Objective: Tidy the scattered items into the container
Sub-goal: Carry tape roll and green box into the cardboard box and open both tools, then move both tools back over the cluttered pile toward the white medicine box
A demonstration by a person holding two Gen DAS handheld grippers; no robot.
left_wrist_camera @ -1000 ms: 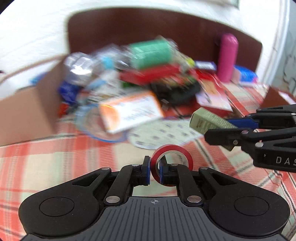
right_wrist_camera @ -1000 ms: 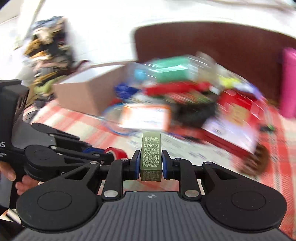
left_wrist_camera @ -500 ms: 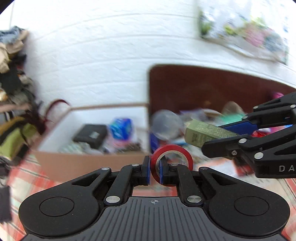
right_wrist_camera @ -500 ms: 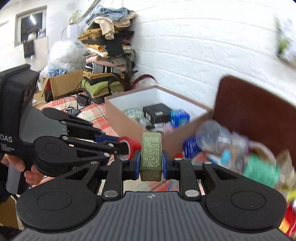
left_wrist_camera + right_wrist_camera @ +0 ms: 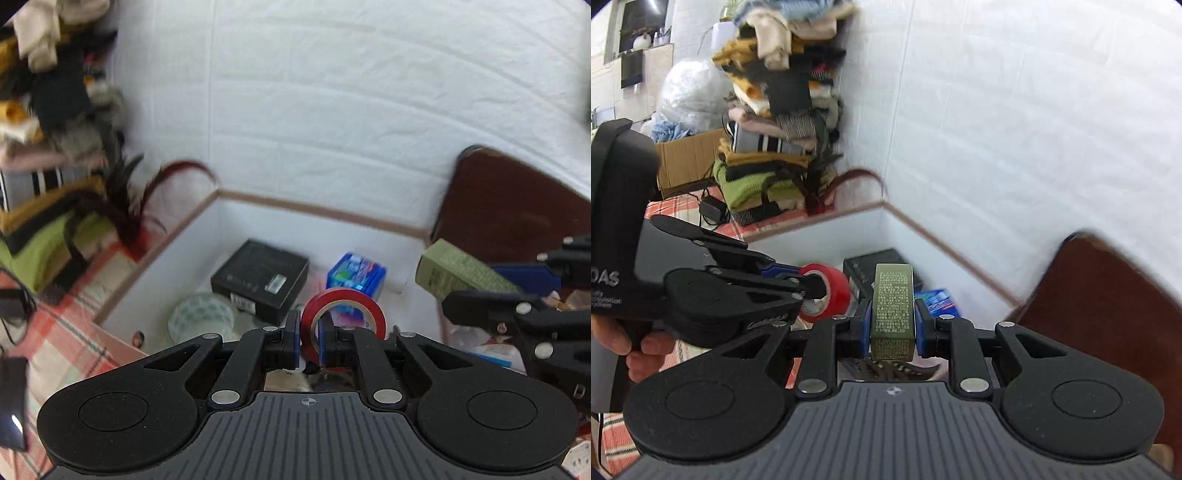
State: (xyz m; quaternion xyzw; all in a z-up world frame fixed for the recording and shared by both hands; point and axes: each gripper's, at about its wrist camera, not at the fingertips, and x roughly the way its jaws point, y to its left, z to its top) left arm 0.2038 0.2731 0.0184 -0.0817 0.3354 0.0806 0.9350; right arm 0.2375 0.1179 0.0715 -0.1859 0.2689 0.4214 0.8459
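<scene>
Over the open box (image 5: 369, 218), left tool (image 5: 308, 341) clenched a red tape roll (image 5: 343, 306) through its rim, right tool (image 5: 890, 328) clamped a green carton (image 5: 892, 310) mid-body; both likely light, carton crushable.

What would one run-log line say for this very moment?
left gripper: shut on red tape roll | right gripper: shut on green carton | both at open cardboard box | nothing released

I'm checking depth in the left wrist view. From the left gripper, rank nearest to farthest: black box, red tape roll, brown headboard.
1. red tape roll, clamped in the left gripper.
2. black box, inside the container, just beyond, slightly left.
3. brown headboard, far right, behind the container.
</scene>
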